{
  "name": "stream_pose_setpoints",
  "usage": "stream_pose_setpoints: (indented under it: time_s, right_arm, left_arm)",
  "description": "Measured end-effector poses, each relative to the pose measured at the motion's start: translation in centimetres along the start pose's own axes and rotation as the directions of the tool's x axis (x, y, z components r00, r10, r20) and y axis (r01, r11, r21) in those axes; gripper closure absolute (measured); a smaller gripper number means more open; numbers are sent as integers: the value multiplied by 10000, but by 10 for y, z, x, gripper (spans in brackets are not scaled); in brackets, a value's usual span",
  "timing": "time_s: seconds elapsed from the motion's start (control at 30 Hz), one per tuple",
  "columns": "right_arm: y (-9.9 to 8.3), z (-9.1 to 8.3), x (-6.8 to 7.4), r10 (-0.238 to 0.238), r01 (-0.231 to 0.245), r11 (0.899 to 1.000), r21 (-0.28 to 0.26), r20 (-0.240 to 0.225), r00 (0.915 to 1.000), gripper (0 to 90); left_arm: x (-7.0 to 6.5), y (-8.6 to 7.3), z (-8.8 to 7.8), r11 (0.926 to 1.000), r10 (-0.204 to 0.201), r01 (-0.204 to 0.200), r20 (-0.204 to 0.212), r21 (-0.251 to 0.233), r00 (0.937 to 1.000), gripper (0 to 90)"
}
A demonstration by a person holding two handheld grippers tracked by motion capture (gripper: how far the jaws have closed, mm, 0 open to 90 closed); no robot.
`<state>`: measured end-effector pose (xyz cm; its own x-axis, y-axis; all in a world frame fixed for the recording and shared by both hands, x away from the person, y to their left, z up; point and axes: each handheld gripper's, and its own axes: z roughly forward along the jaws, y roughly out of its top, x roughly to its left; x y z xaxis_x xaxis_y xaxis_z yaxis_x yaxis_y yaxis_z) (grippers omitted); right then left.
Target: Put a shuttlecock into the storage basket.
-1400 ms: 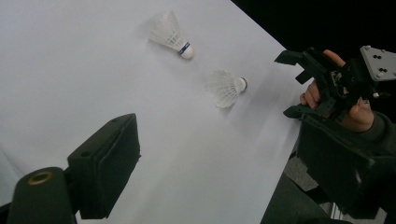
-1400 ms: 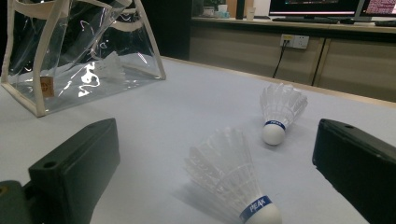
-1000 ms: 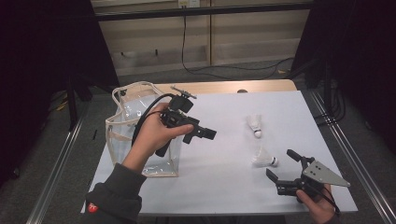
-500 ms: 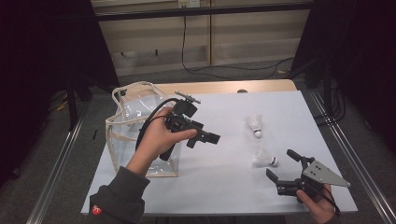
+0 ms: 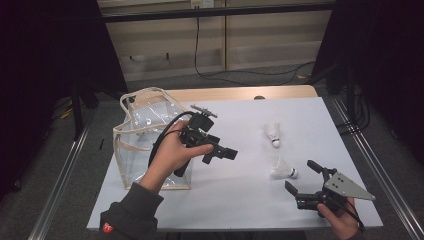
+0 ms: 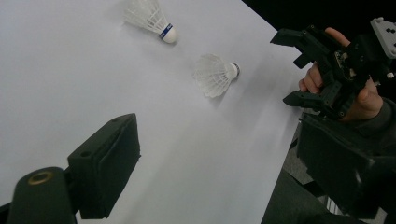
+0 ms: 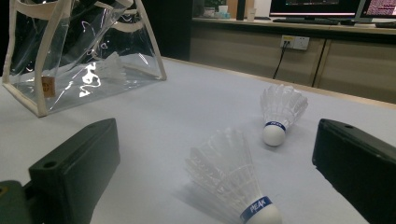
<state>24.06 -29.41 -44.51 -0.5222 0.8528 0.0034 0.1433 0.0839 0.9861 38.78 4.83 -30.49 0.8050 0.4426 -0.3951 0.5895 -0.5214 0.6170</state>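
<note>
Two white feathered shuttlecocks are lying on the white table (image 5: 240, 200). The nearer shuttlecock (image 5: 282, 170) is resting on its side just in front of the right gripper (image 5: 304, 179), with its skirt of translucent white feathers fanning out and its rounded white cork base pointing toward the table's right edge. In the right gripper view, a blue band printed "PEAK" is circling that base (image 7: 259, 205). The farther shuttlecock (image 5: 272, 135) is sitting a little beyond it, apart from it, carrying the same blue band and white cork.

The right gripper is resting low at the table's near right corner, with its jaws standing spread and nothing between them; the nearer shuttlecock is lying ahead of the gap, untouched.

The left gripper (image 5: 229, 154) is hovering above the table centre, aimed toward the shuttlecocks, with its jaws also standing wide apart and empty.

A clear plastic bag (image 5: 145, 145) with cream trim and handles is standing upright at the left side of the table. One more white shuttlecock (image 7: 109, 67) is lying inside it.
</note>
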Motion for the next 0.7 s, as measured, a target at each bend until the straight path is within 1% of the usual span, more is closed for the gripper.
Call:
stream_pose_setpoints:
  time_s: [0.1, 0.17, 0.23, 0.27, 0.3, 0.33, 0.37, 0.4, 0.43, 0.47, 0.53, 0.67, 0.7]
  right_arm:
    - [0, 0, 0, 1, -1, 10000, -18, -6, 10000, 8]
    - [0, 0, 0, 5, -5, 10000, -19, -8, 10000, 8]
    - [0, 0, 0, 1, -1, 10000, -18, -12, 10000, 8]
    - [0, 0, 0, -1, 1, 10000, -18, -9, 10000, 8]
    - [0, 0, 0, -8, 8, 10000, -16, -4, 10000, 8]
    - [0, 0, 0, 10, -10, 10000, -24, -7, 10000, 8]
    - [0, 0, 0, 7, -7, 10000, -21, 0, 10000, 8]
    - [0, 0, 0, -2, 2, 10000, -16, -2, 10000, 8]
    - [0, 0, 0, 2, -2, 10000, -18, -9, 10000, 8]
    - [0, 0, 0, -5, 5, 10000, -4, 8, 10000, 8]
    - [0, 0, 0, -1, 1, 10000, -14, -6, 10000, 8]
    - [0, 0, 0, -8, 8, 10000, -2, 3, 10000, 8]
    - [0, 0, 0, -9, 9, 10000, -2, 2, 10000, 8]
  left_arm:
    - [0, -1, 2, 10000, 7, -7, -78, 71, 10000, 135]
    - [1, -3, 4, 10000, 17, -17, 28, 40, 10000, 134]
    - [1, -4, 6, 10000, -22, 23, -32, 68, 10000, 134]
    - [2, -5, 7, 10000, -5, 5, 33, 51, 10000, 134]
    - [2, -5, 8, 10000, 11, -11, 13, 81, 10000, 133]
    - [2, -6, 9, 10000, -55, 55, 32, 60, 10000, 133]
    - [2, -6, 10, 9999, -65, 65, -73, 81, 10000, 131]
    - [2, -7, 11, 9999, -91, 91, 22, 50, 10000, 130]
    - [3, -7, 12, 10000, -35, 35, 41, 91, 10000, 128]
    - [3, -8, 12, 9999, 7, -6, -24, 122, 10000, 127]
    - [3, -9, 13, 9999, -4, 2, 106, 138, 9999, 127]
    - [3, -10, 15, 9999, -2, 3, -55, 131, 10000, 125]
    - [3, -10, 16, 10000, -39, 39, 38, 78, 10000, 124]
